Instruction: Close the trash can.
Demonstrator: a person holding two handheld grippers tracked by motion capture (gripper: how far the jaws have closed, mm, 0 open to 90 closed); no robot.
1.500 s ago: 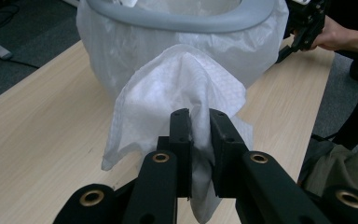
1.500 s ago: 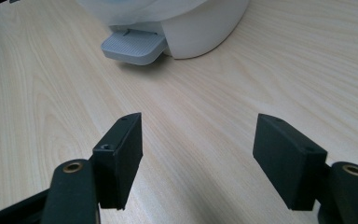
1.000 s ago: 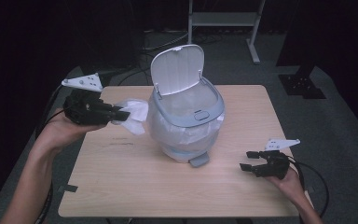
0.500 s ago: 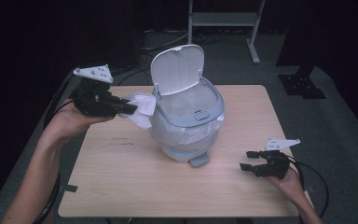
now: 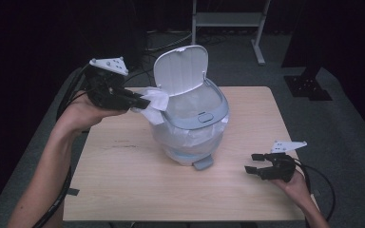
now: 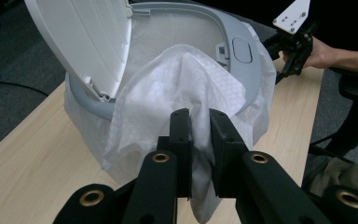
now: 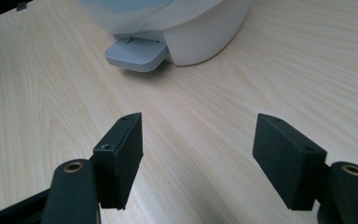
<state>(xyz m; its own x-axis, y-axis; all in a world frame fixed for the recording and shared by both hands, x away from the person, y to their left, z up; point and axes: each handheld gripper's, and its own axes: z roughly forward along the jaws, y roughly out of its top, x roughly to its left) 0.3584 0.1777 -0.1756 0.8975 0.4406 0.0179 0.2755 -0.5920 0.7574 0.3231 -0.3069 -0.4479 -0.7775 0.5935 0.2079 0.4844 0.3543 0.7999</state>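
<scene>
One bin (image 5: 195, 128), lid up; left claw (image 5: 140, 100) clamped on one tissue (image 5: 154, 102); right claw (image 5: 256, 164) wide, empty.

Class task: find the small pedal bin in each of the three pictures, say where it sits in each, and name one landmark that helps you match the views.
High view: bin at table centre, lid up.
Left gripper view: bin fills the top and middle, behind the held tissue.
Right gripper view: bin base at the top edge.
Shared landmark: grey rim.

white tissue (image 5: 154, 105), grey-rimmed white bin (image 5: 197, 124), pale wood table (image 5: 123, 180)
</scene>
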